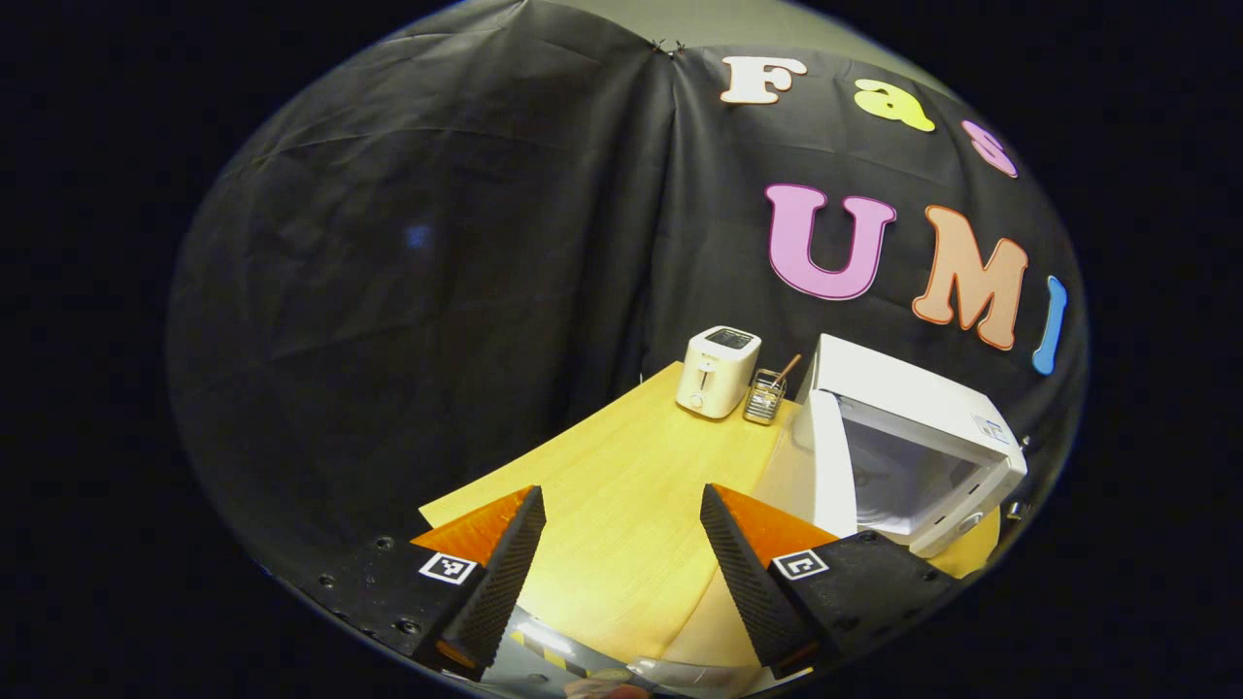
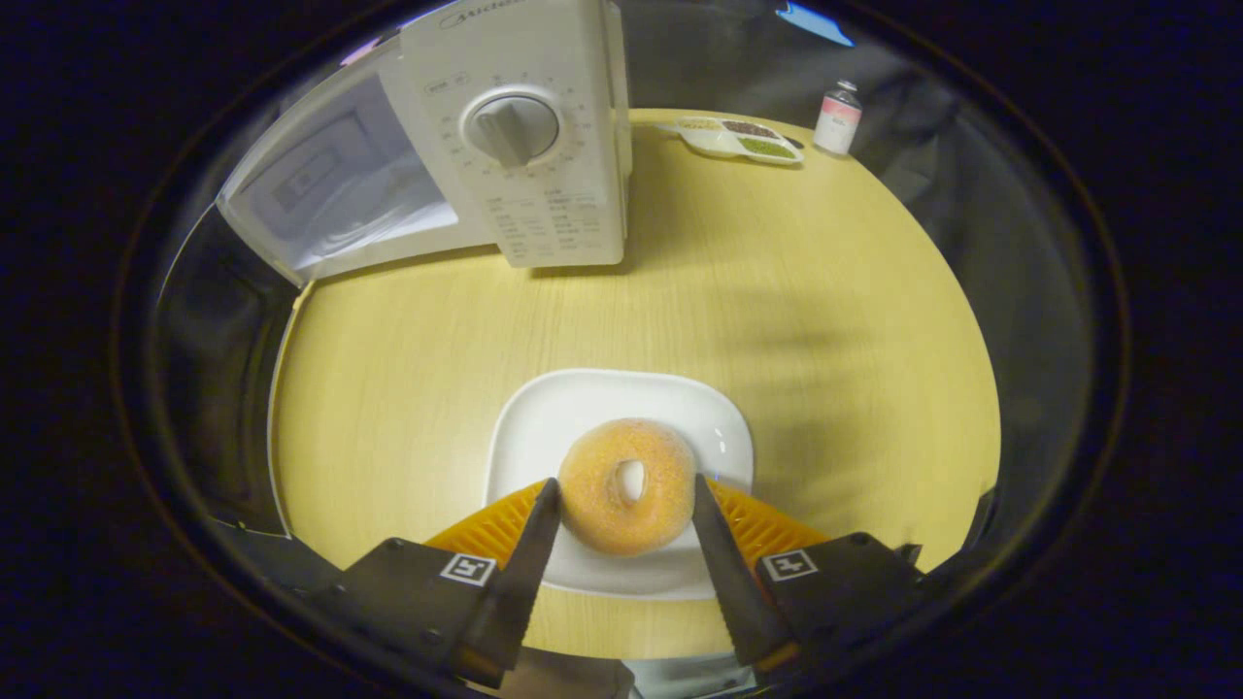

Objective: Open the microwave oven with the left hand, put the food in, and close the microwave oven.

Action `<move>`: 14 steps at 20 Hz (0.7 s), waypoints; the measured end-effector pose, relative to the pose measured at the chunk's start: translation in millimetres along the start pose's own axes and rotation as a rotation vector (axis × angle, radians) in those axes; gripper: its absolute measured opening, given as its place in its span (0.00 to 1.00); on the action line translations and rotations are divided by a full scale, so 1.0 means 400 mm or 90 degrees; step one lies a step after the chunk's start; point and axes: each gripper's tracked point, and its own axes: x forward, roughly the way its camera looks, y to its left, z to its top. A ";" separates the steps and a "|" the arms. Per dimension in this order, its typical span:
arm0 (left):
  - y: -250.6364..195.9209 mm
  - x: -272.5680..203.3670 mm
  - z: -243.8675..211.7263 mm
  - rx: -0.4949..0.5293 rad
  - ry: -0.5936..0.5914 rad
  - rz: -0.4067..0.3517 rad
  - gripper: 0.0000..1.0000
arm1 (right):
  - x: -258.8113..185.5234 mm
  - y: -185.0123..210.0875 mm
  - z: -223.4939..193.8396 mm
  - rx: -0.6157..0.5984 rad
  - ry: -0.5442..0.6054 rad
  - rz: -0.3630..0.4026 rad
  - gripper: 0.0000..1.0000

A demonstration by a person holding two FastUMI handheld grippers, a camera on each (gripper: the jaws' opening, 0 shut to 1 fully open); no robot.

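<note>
A white toaster (image 1: 718, 371) and a wire utensil holder (image 1: 765, 395) stand side by side on the wooden table (image 1: 621, 485), far ahead of the tongs; a divided snack tray (image 2: 740, 139) and small bottle (image 2: 837, 117) sit far beyond.

White microwave (image 2: 515, 146), white toaster (image 1: 717, 371), white plate (image 2: 621, 427). Doughnut (image 2: 626, 485) golden-orange, sugar-speckled. Table (image 2: 777, 291) pale yellow wood grain. Bottle (image 2: 837, 116), upper right: white, pink label.

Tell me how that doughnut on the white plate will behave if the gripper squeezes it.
The doughnut looks soft, so it would probably dent. Its sugary-looking crust likely grips rather than slips. The right gripper straddles it; lying flat on the plate, it shouldn't roll.
</note>
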 end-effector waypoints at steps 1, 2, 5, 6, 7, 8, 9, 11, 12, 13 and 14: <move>-0.013 0.012 0.002 0.004 0.004 -0.013 0.95 | -0.002 0.006 0.000 0.010 -0.003 -0.001 0.77; -0.025 0.030 0.005 0.008 0.008 -0.023 0.95 | -0.009 0.011 0.008 0.026 -0.014 -0.005 0.77; -0.033 0.060 0.010 0.016 0.016 -0.050 0.95 | -0.035 0.056 0.013 0.070 -0.036 0.009 0.68; -0.036 0.070 0.009 0.017 0.019 -0.060 0.95 | -0.046 0.075 0.016 0.083 -0.042 0.017 0.68; -0.040 0.080 0.010 0.019 0.022 -0.070 0.95 | -0.056 0.094 0.018 0.097 -0.049 0.022 0.74; -0.040 0.086 0.009 0.020 0.025 -0.080 0.95 | -0.067 0.116 0.020 0.111 -0.054 0.031 0.68; -0.041 0.094 0.007 0.023 0.029 -0.090 0.95 | -0.079 0.143 0.023 0.129 -0.062 0.042 0.69; -0.041 0.104 -0.002 0.032 0.040 -0.108 0.95 | -0.104 0.205 0.039 0.166 -0.082 0.073 0.69; -0.042 0.112 -0.008 0.037 0.046 -0.118 0.95 | -0.116 0.238 0.052 0.184 -0.095 0.092 0.69; -0.046 0.117 -0.013 0.041 0.052 -0.129 0.95 | -0.133 0.273 0.058 0.202 -0.107 0.114 0.69; -0.050 0.122 -0.019 0.046 0.059 -0.140 0.95 | -0.145 0.311 0.070 0.217 -0.117 0.137 0.69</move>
